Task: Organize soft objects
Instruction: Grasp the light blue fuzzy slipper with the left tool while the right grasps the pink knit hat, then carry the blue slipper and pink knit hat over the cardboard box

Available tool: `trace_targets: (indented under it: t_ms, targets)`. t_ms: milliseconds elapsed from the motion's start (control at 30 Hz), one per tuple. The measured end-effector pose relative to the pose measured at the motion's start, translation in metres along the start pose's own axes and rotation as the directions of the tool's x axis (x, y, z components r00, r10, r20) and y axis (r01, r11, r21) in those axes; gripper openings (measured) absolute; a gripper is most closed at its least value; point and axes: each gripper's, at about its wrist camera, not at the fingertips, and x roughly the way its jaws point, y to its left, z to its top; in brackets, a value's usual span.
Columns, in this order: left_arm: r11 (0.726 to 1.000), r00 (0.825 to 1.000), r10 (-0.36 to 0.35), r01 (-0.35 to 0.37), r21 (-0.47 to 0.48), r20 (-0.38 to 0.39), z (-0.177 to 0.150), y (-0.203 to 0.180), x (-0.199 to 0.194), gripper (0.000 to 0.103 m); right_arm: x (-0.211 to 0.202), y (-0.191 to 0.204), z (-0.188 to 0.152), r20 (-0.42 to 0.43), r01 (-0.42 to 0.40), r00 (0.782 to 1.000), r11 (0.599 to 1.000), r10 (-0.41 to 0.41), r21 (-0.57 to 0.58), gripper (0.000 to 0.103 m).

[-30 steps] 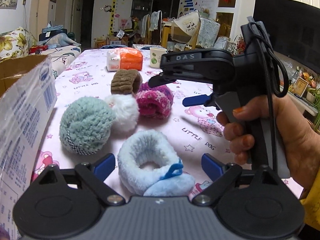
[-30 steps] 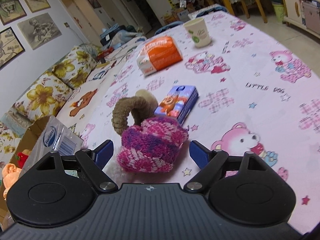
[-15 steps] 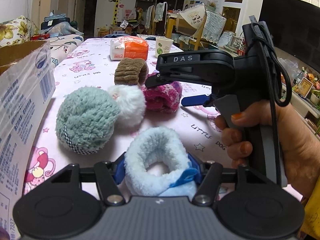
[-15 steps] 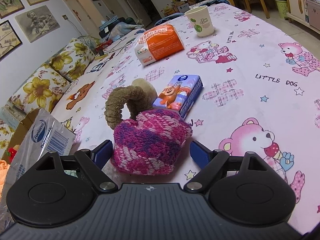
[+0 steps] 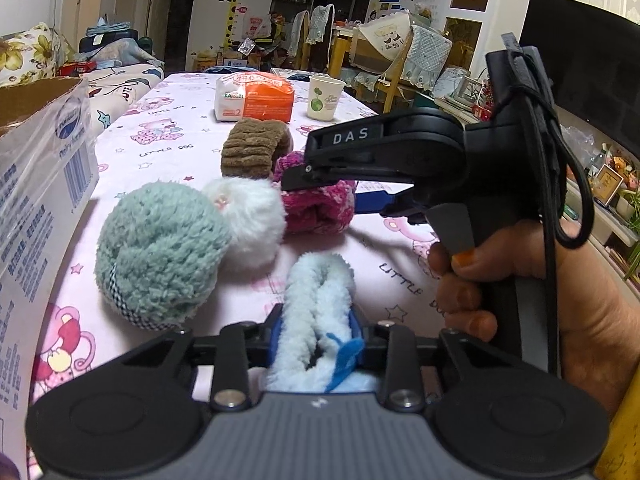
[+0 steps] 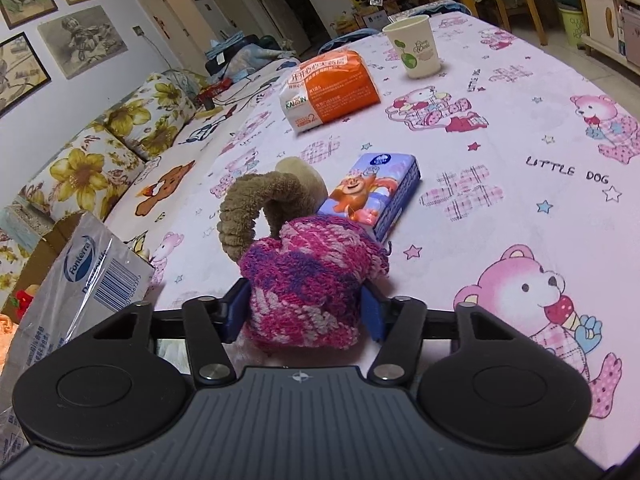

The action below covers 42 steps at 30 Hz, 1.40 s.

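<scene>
My left gripper (image 5: 316, 334) is shut on a fluffy light-blue ring (image 5: 318, 304), squeezed flat between the blue pads. My right gripper (image 6: 304, 314) is shut on a pink-purple knitted piece (image 6: 308, 280); it also shows in the left wrist view (image 5: 320, 208) under the right gripper's body. A green fluffy ball (image 5: 156, 252), a white fluffy ball (image 5: 250, 220) and a brown ribbed ring (image 5: 256, 148) lie on the pink tablecloth (image 5: 160, 140). The brown ring (image 6: 260, 204) stands just behind the knitted piece.
A cardboard box wrapped in printed plastic (image 5: 36, 184) stands at the left table edge (image 6: 76, 280). A blue tissue pack (image 6: 372, 192), an orange-white packet (image 6: 332, 88) and a paper cup (image 6: 414, 52) lie farther back. A floral sofa (image 6: 100, 152) runs along the left.
Both grippers have closed: the left one on the light-blue ring, squashing it flat, the right one on the pink knitted piece. One second ago both were open around them.
</scene>
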Motion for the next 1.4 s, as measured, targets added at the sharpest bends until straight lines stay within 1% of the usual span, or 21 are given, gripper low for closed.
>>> trace_targets:
  t_ms: [67, 133, 233, 433, 667, 867, 1067, 1400]
  targets:
    - [1.000, 1.000, 0.002, -0.002, -0.005, 0.007, 0.001, 0.000, 0.000, 0.028, -0.001, -0.001, 0.000, 0.005, 0.002, 1.000, 1.000, -0.002, 0.005, 0.064]
    - [1.000, 1.000, 0.005, -0.005, -0.009, 0.020, 0.003, -0.001, -0.003, 0.027, -0.002, -0.001, 0.000, 0.009, 0.006, 1.000, 1.000, -0.006, 0.004, 0.058]
    - [1.000, 0.999, 0.011, -0.011, -0.014, 0.044, 0.006, 0.001, -0.007, 0.027, -0.004, -0.001, -0.001, 0.015, 0.014, 1.000, 1.000, -0.014, 0.000, 0.053]
    - [0.999, 0.996, 0.025, -0.022, -0.031, 0.089, 0.014, 0.007, -0.019, 0.027, -0.010, -0.001, -0.001, 0.034, 0.043, 0.999, 0.999, -0.042, -0.027, 0.051]
    - [0.997, 0.986, 0.062, -0.055, -0.047, 0.154, 0.026, 0.015, -0.033, 0.027, -0.019, -0.002, -0.001, 0.065, 0.074, 0.995, 0.996, -0.070, -0.056, 0.051]
    - [0.992, 0.971, 0.120, -0.112, -0.052, 0.204, 0.036, 0.026, -0.047, 0.027, -0.024, 0.001, -0.004, 0.081, 0.085, 0.994, 0.993, -0.079, -0.082, 0.051]
    - [0.983, 0.952, 0.183, -0.177, -0.044, 0.244, 0.043, 0.034, -0.056, 0.027, -0.027, 0.012, -0.006, 0.103, 0.087, 0.992, 0.989, -0.075, -0.115, 0.051]
    - [0.970, 0.923, 0.241, -0.232, -0.066, 0.299, 0.047, 0.049, -0.076, 0.027, -0.033, 0.035, -0.004, 0.147, 0.041, 0.989, 0.985, -0.017, -0.167, 0.051]
